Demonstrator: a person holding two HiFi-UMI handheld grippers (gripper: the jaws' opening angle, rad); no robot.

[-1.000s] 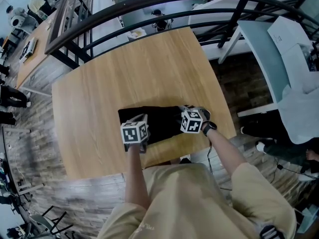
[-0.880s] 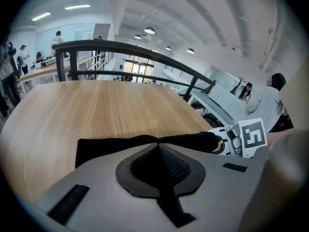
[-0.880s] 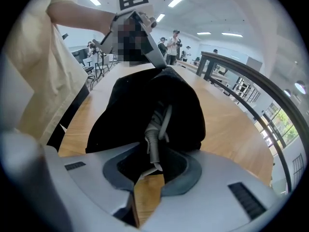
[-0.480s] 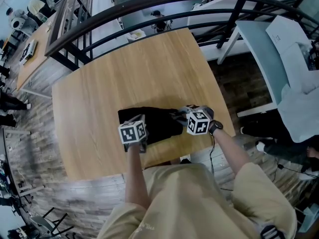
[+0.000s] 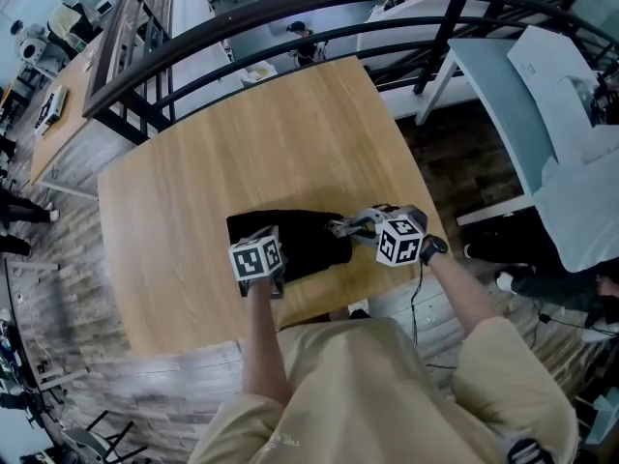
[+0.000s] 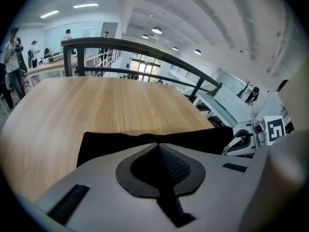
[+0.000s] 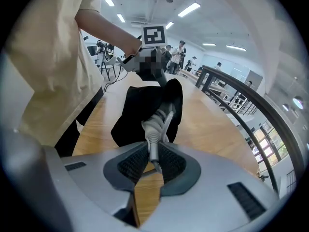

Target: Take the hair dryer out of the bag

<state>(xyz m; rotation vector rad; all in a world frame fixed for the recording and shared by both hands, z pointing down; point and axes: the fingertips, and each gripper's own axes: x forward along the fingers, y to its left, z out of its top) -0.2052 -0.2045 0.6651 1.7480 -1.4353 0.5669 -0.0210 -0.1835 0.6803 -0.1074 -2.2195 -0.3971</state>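
The bag [image 5: 295,242] is pinched against the desk [image 5: 242,143] by the left tool [image 6: 159,149]. The right tool [image 7: 153,161] has just been closed on the grey cord [image 7: 158,123]; with the hair dryer judged still inside, the cord could be strained or lost if tugged

Bright, even overhead lighting; strong fisheye bending, with soft, darkened edges.

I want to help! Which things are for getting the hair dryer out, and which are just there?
For the job: black bag, grey cord, left tongs pinching the bag, right tongs just closed on the cord.
Just there: railing, side table, papers.
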